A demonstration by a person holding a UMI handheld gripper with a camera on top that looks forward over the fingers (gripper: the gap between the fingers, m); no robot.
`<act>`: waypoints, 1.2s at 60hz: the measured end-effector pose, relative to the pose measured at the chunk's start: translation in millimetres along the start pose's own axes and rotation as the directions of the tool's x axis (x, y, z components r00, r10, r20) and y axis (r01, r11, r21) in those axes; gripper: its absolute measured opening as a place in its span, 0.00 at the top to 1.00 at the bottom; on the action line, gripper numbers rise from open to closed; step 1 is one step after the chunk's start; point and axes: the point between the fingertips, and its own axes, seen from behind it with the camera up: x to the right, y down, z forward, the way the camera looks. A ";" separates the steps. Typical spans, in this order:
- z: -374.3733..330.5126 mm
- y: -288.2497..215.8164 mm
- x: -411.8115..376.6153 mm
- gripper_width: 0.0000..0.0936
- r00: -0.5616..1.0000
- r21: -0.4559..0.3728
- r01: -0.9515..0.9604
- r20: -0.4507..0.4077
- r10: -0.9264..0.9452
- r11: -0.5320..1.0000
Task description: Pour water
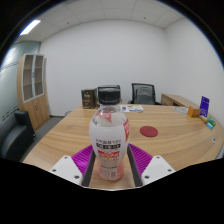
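The claw (108, 166) has a clear water bottle (109, 137) standing upright between its fingers, both magenta pads (78, 157) tight against the bottle's sides, so it is pinching the bottle; the bottle wears a white cap (109, 95) and a label with red and dark print; whether its base touches the wooden worktop (175, 135) or hangs just above it, I cannot tell; beyond the bottle, to its right, a small red disc (149, 131) lies flat on the worktop; further back a dark box (89, 98) stands upright near the far edge; two black chairs (144, 93) sit behind the worktop; a wooden cabinet (33, 88) stands against the left wall; a ceiling light (30, 27) glows overhead.
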 end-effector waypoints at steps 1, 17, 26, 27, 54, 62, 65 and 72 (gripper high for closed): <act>2.3 -0.7 0.3 0.40 1.000 0.005 -0.003 -0.003 0.003 1.000; -5.8 -16.5 6.1 0.63 0.999 0.035 0.034 -0.034 -0.033 0.999; -14.0 -53.3 47.6 0.68 0.983 0.025 0.136 -0.124 -0.132 0.990; -13.7 -58.9 53.8 0.68 0.980 0.023 0.149 -0.137 -0.144 0.989; 84.4 -204.1 141.3 0.68 0.231 -0.262 0.904 -0.365 -0.902 0.338; 118.6 -197.0 128.2 0.68 -0.147 -0.369 0.929 -0.265 -0.953 -0.041; 127.9 -194.8 125.3 0.68 -0.296 -0.398 0.898 -0.232 -0.927 -0.187; 143.2 -190.6 122.3 0.68 -0.517 -0.430 0.807 -0.183 -0.836 -0.405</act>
